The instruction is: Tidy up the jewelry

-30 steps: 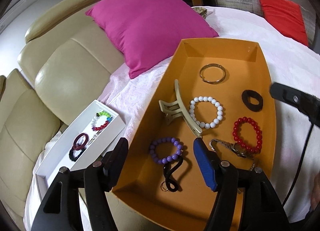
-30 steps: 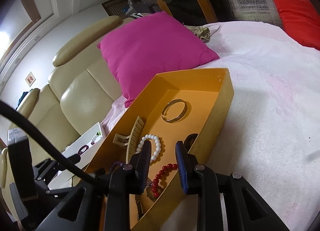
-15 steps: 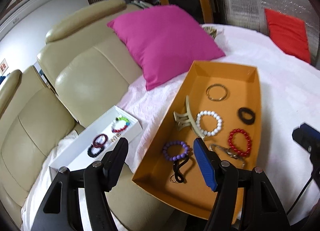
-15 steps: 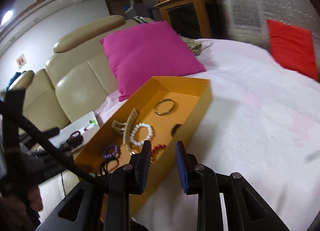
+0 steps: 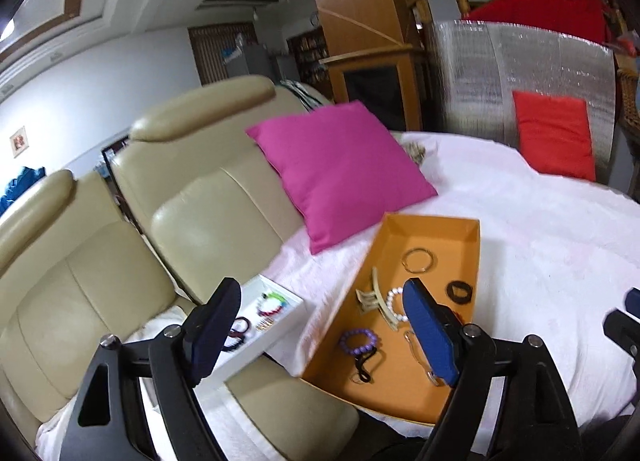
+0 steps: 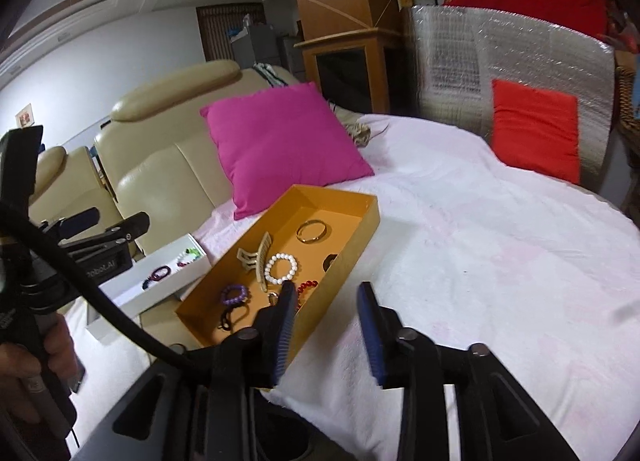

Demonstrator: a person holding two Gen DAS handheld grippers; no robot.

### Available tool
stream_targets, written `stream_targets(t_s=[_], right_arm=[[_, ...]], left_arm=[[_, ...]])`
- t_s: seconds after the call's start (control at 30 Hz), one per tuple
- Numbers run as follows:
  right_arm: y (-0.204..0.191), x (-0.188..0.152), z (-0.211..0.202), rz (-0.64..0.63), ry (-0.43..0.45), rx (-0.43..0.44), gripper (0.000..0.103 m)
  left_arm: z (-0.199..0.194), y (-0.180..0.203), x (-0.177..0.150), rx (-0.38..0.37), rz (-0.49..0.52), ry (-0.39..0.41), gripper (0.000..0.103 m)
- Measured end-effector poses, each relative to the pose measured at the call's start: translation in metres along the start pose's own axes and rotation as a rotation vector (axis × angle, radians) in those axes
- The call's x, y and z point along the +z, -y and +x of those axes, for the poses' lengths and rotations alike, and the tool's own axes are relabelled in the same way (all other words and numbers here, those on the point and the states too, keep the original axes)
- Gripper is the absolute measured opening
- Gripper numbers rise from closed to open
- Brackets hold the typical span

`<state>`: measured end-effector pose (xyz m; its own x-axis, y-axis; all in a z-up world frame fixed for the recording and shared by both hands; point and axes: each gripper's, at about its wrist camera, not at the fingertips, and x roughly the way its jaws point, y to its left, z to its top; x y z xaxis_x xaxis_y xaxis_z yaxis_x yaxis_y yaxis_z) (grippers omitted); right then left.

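An orange box lies on the white cover and holds a purple bead bracelet, a white bead bracelet, a beige hair claw, a gold bangle and a black scrunchie. To its left, a white tray holds several bracelets. My left gripper hangs high above both, its jaws opening with nothing between them. My right gripper hovers over the box's near right wall, its jaws also opening and empty.
A pink pillow leans on the beige sofa behind the box. A red cushion rests against a silver foil panel at the far right. A person's hand grips the left tool's handle.
Both grippers have risen and drawn back from the orange box, so it looks smaller and more of the room shows. Both pairs of jaws stand wider apart than before.
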<state>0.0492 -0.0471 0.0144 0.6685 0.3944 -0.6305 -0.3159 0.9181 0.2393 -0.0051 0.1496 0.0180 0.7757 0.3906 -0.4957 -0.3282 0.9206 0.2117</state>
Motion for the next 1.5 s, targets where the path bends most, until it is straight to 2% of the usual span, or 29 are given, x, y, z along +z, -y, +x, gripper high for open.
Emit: stream_targets(t_s=[0.03, 0.23, 0.43, 0.73, 1.0, 1.2, 1.5], right_arm=[[-0.005, 0.001, -0.009, -0.005, 0.001, -0.001, 0.050], [-0.034, 0.003, -0.062, -0.029, 0.017, 0.003, 0.051], [-0.054, 0.004, -0.094, -0.040, 0.056, -0.013, 0.055], [-0.051, 0.001, -0.088, -0.028, 0.031, -0.054, 0.056], [-0.044, -0.011, -0.075, 0.010, 0.005, -0.066, 0.056], [-0.048, -0.021, -0.075, 0.034, -0.013, -0.057, 0.056], [-0.048, -0.022, -0.081, 0.060, 0.006, -0.029, 0.056]], left_arm=[[-0.004, -0.002, 0.001, -0.002, -0.001, 0.005, 0.084], [-0.038, -0.022, 0.000, -0.024, -0.019, 0.043, 0.084], [-0.062, -0.032, -0.004, -0.051, -0.009, 0.058, 0.085], [-0.061, -0.027, -0.010, -0.078, 0.001, 0.040, 0.085], [-0.047, -0.017, -0.026, -0.113, 0.034, -0.015, 0.085], [-0.057, -0.016, -0.032, -0.136, 0.038, -0.005, 0.085], [-0.062, -0.019, -0.030, -0.119, 0.038, 0.012, 0.085]])
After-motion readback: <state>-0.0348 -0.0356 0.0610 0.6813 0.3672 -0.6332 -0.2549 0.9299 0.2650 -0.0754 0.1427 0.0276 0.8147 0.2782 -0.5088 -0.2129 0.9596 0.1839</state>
